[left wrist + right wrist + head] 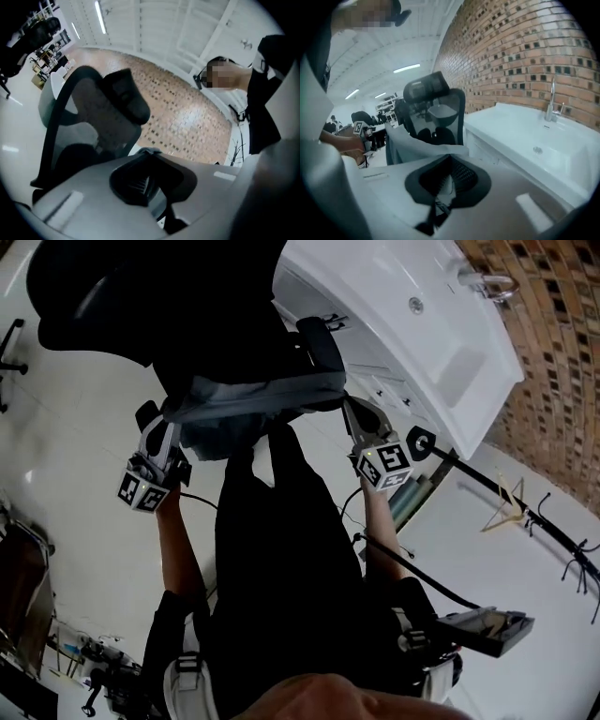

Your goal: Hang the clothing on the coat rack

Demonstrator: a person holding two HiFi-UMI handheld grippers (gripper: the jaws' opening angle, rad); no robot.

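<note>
Between two grippers — one garment

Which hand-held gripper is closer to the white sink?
The right hand-held gripper, gripping the grey garment at the end beside the sink; the left hand-held gripper holds the far end.

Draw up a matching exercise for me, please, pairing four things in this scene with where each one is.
Things:
1. grey garment
2. office chair
3. washbasin
4. coat rack

Places:
A. along the brick wall
B. at the right of the head view, beyond the right gripper
C. stretched between the left gripper and the right gripper, both shut on it
D. just behind the garment, black

Pairs: 1-C, 2-D, 3-A, 4-B.
</note>
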